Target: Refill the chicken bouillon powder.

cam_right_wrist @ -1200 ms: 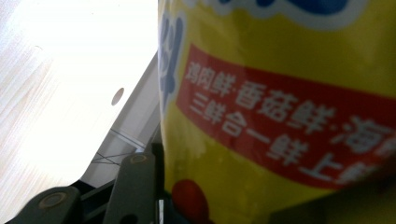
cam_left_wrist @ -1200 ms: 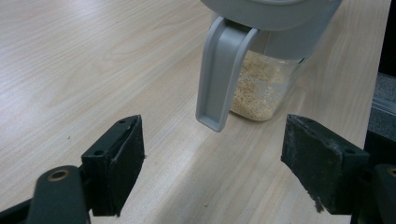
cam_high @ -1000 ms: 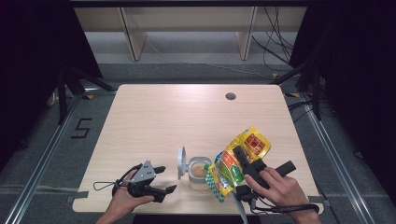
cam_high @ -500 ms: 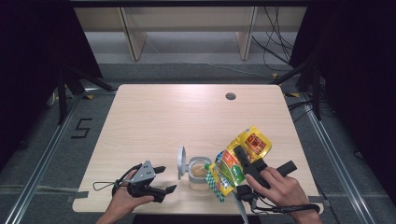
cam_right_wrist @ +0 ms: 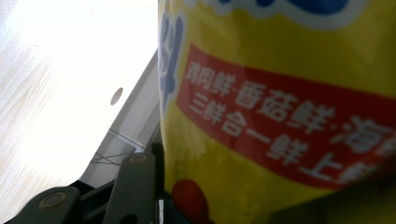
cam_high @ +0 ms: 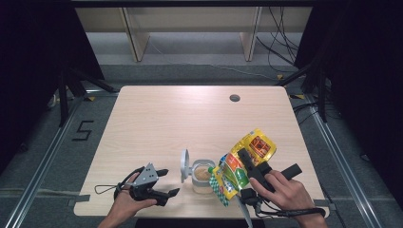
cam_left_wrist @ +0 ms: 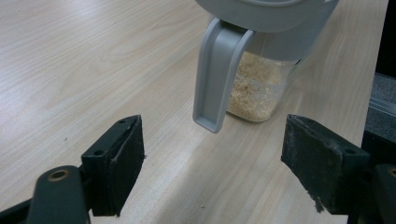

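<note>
**Pouch tipped over open jar**

Little has moved since a second ago: the right claw (cam_high: pixel 243 164) holds the pouch (cam_high: pixel 240 164) in nearly the same tilted pose, perhaps a touch nearer the jar, and the left claw (cam_high: pixel 164 183) rests where it was.

On the worktop (cam_high: pixel 190 118), near its front edge, stands the clear jar (cam_high: pixel 203 175), partly filled with a pale granular powder. Its grey lid (cam_high: pixel 184 166) is swung open to the left and stands upright. In the left claw view a grey latch (cam_left_wrist: pixel 215 79) hangs down the jar's side, ending above the wood.

The right claw is closed on the yellow pouch, which slants from upper right down to lower left, its lower end just beside the jar's right rim. In the right claw view the pouch's red band with white characters sits close to the lens.

The left claw lies left of the jar, jaws spread wide and gripping nothing. A hand (cam_high: pixel 128 204) holds it from the near side.
</note>
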